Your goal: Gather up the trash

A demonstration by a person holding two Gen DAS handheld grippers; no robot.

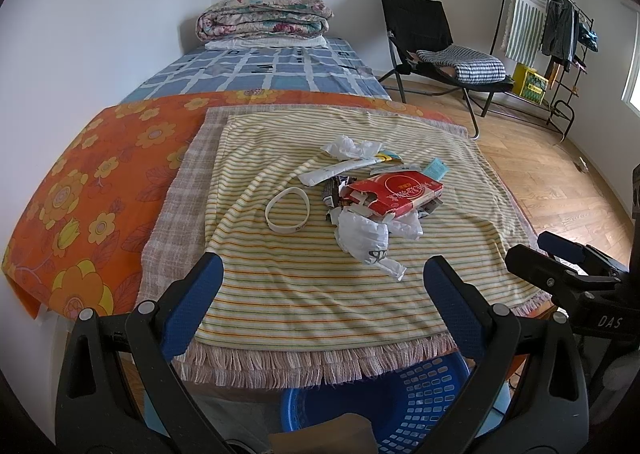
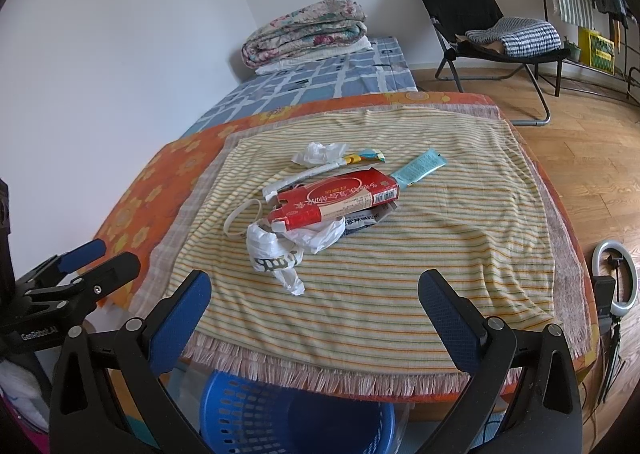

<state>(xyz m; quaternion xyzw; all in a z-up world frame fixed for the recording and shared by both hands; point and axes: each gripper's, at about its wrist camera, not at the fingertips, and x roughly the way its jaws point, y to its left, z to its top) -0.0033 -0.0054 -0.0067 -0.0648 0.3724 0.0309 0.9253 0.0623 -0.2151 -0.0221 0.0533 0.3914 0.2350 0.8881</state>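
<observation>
A pile of trash lies on the striped cloth [image 1: 304, 294] on the bed: a torn red carton [image 1: 396, 192] [image 2: 336, 200], a crumpled white plastic bag [image 1: 364, 240] [image 2: 272, 254], a white ring band [image 1: 287, 209] [image 2: 242, 216], crumpled tissue [image 1: 348, 146] [image 2: 320, 152], a long white wrapper [image 1: 340, 170] and a light blue tube [image 2: 420, 166]. My left gripper [image 1: 324, 278] is open and empty, short of the pile. My right gripper [image 2: 316, 294] is open and empty, also short of the pile. A blue slotted basket [image 1: 420, 390] [image 2: 248, 410] stands below the bed's near edge.
The right gripper shows at the right of the left wrist view [image 1: 568, 262]; the left gripper shows at the left of the right wrist view [image 2: 76, 270]. A folded quilt [image 1: 264, 16] lies at the bed's far end. A black folding chair [image 1: 432, 42] and a clothes rack [image 1: 560, 26] stand on the wood floor. A ring light [image 2: 616, 278] stands at right.
</observation>
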